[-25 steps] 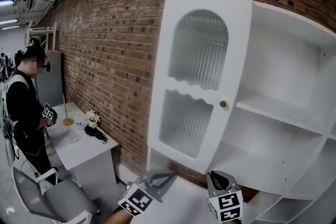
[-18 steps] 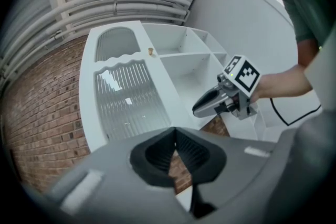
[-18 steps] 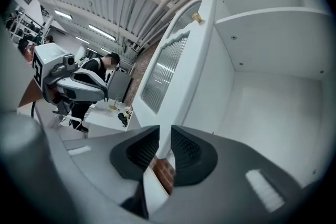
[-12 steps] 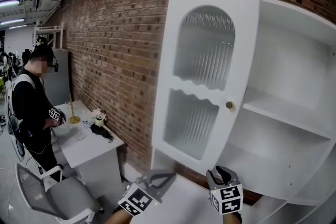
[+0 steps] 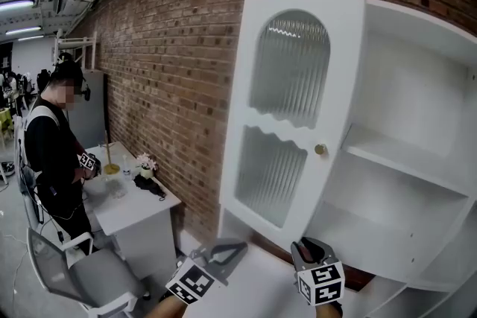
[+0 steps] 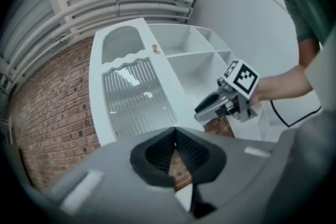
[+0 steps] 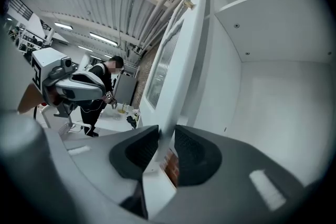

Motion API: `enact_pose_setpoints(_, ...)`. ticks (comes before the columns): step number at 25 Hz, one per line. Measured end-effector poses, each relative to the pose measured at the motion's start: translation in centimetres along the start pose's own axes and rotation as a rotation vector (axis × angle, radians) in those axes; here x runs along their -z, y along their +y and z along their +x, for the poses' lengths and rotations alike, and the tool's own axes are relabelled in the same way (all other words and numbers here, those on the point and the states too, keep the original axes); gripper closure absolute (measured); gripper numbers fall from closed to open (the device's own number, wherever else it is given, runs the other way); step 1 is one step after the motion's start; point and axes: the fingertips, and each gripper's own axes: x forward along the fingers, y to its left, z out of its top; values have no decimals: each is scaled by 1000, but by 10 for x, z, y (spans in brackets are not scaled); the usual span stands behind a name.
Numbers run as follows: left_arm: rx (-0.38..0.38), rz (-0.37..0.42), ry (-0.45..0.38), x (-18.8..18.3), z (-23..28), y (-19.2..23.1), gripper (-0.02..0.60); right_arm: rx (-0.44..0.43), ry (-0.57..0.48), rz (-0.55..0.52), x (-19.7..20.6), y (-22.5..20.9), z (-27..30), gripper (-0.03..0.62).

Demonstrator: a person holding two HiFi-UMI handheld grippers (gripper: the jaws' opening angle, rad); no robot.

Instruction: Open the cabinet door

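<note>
The white cabinet door (image 5: 294, 108), with ribbed glass panels and a small brass knob (image 5: 320, 150), stands swung open to the left of the bare shelves (image 5: 402, 160). My right gripper (image 5: 307, 244) sits just under the door's lower free corner. In the right gripper view the door's edge (image 7: 184, 60) runs down into the gap of my right gripper (image 7: 165, 139). Its jaws are closing, and the pads stand apart from the edge. My left gripper (image 5: 235, 246) hangs lower left, fingertips together, with nothing in it. The left gripper view shows the door (image 6: 134, 97) ahead.
A brick wall (image 5: 171, 63) runs behind the cabinet. To the left a person (image 5: 52, 153) stands at a white desk (image 5: 130, 208) with small items on it, and a grey chair (image 5: 82, 275) is in front. The cabinet's white base (image 5: 253, 287) lies below both grippers.
The door stays open throughout. My right gripper has eased slightly down and in toward the door's lower corner. The left gripper has held its place.
</note>
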Motion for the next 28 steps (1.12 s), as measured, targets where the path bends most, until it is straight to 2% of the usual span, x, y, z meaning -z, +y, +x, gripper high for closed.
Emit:
enact_pose_setpoints(12, -26, 20, 1, -21, -59, -16, 580, -62, -24, -62, -19, 85, -37, 516)
enact_pose_setpoints(21, -51, 17, 26, -17, -106, -11, 580, -101, -47, -94, -38, 150, -45, 520)
enact_pose_setpoints(28, -90, 12, 51, -11, -144, 0, 580, -206, -107, -122, -60, 219, -36, 526)
